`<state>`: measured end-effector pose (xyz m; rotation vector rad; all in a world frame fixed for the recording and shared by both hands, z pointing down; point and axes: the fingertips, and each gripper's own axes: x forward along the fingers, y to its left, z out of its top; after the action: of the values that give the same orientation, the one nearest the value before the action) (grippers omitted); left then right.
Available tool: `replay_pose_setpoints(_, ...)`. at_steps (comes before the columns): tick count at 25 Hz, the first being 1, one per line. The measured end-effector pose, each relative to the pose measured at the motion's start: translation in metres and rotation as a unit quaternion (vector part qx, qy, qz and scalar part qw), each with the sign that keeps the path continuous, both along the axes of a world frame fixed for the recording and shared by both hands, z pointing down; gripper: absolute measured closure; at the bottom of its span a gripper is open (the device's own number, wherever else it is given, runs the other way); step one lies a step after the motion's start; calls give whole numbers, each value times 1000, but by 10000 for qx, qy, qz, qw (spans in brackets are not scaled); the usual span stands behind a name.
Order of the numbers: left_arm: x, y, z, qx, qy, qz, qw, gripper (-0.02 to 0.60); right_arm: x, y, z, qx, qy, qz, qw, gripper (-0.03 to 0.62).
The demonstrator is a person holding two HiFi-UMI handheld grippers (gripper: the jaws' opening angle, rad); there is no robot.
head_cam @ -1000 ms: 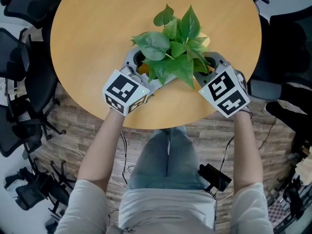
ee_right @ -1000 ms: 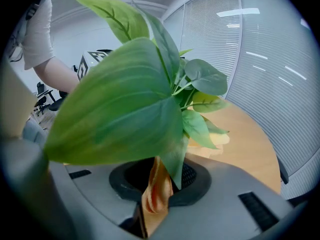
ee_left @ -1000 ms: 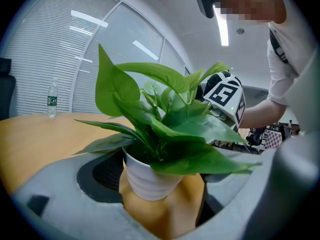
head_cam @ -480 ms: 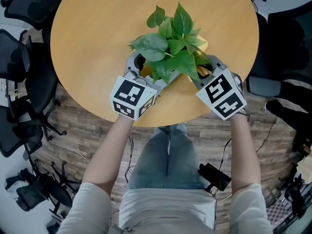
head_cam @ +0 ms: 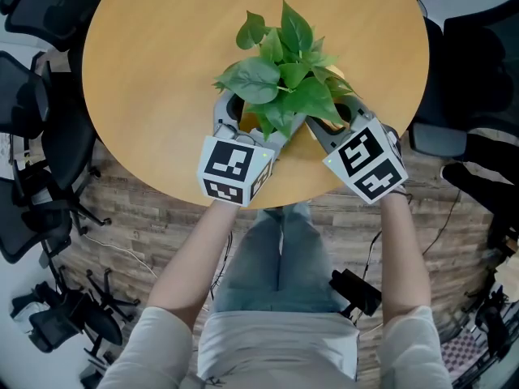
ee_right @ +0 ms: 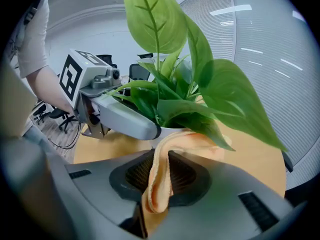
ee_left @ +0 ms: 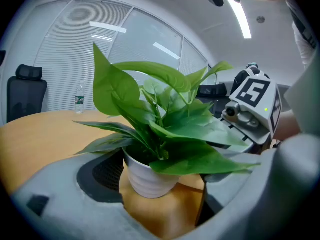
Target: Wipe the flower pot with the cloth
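Plant (head_cam: 258, 79) on table (head_cam: 146, 55), left tool (head_cam: 247, 124), right tool (head_cam: 332, 124)

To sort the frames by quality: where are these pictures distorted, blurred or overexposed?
Left gripper view: strong fisheye bending, dark corners; the ceiling light strip is blown out; the near jaws are blurred, the white flower pot sharp. Right gripper view: same fisheye; the orange cloth is sharp, the jaws soft. Head view: even light, little distortion, no glare on the round table.

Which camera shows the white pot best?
The left gripper view: the pot stands plainly between the open jaws, its ribbed white side in full sight. From the head view the leaves hide nearly all of it. The right gripper view shows just a sliver of its rim behind the cloth.
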<state>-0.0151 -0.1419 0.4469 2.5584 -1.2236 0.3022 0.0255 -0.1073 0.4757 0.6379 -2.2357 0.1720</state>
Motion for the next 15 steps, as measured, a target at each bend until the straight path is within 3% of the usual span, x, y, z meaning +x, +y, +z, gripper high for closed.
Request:
replay_pose_setpoints(10,4,1,-1,-73,-17,-543,9985,124,0,6,0,-56,-48,10,10000,533)
replay_pose_setpoints(15,5,3,0,36,-188,-236,9995,123,4,5,2,-72,-99,27,9999,533)
